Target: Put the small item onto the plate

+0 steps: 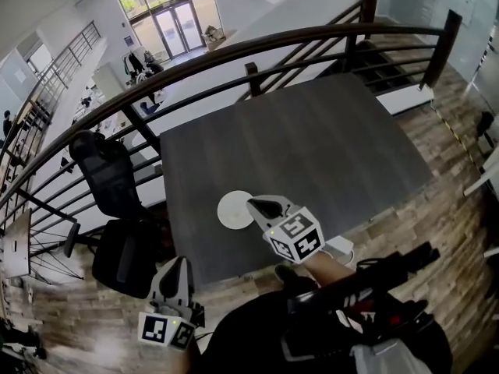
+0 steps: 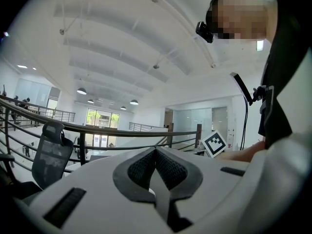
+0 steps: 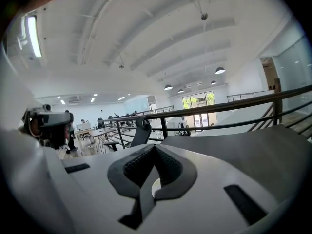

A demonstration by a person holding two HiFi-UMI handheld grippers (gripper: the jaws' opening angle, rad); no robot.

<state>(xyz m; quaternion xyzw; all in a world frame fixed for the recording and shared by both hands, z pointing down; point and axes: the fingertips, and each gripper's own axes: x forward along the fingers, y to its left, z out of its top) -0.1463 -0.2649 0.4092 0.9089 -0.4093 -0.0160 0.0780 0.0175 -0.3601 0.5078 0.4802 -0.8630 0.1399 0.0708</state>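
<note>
The right gripper (image 1: 257, 205), by the plate (image 1: 230, 211) at the tabletop's (image 1: 312, 146) front edge, and the left gripper (image 1: 178, 266) are both shut, and the small item shows nowhere, so the person should find it first and pinch softly.

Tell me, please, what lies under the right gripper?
The white plate, on the dark table. The right gripper covers its edge; what lies there is hidden.

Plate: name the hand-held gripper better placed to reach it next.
Right. The right hand-held gripper is over the table, its shut jaws at the edge of the plate. The left hand-held gripper, also shut, hangs short of the table's near edge, farther from the plate.
</note>
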